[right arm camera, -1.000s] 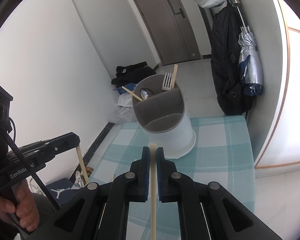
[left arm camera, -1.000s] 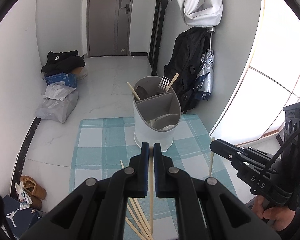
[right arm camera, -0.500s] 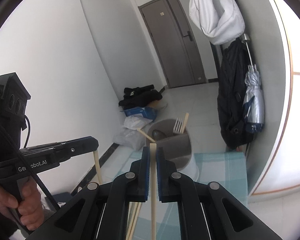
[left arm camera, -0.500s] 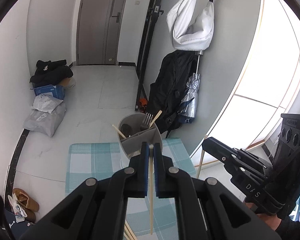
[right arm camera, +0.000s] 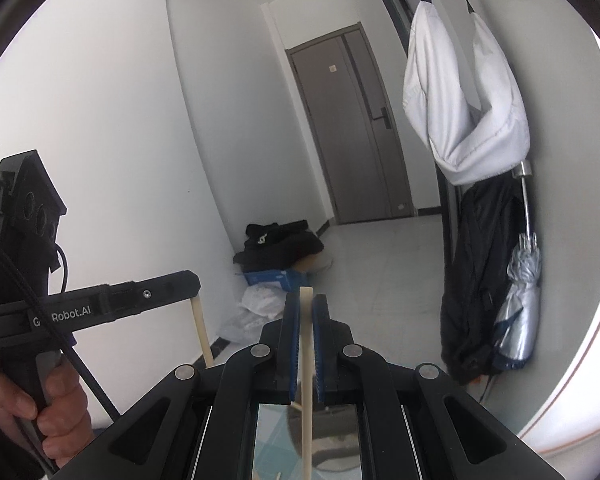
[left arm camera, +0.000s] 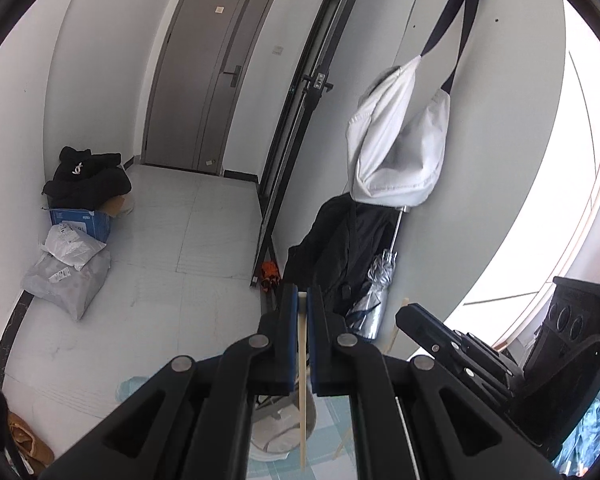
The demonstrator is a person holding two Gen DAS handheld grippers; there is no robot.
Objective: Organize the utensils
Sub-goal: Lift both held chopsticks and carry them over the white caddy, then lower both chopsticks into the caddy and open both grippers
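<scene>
Chopsticks were clamped in both grippers — one pale wooden stick each, held upright. The left gripper (left arm camera: 302,308) had its blue-padded jaws pinched on a chopstick (left arm camera: 302,392) whose lower end hung down over the white utensil holder (left arm camera: 278,438), seen only in part beneath the gripper's arms. The holder stood on the teal checked cloth (left arm camera: 332,466). The right gripper (right arm camera: 306,312) gripped a second chopstick (right arm camera: 307,380), its top poking just above the fingertips, the shaft running down past the holder's grey rim. Each wrist view caught the other gripper from the side with its stick hanging below — both well above the table. A white bag (left arm camera: 396,148) hung on the wall.
</scene>
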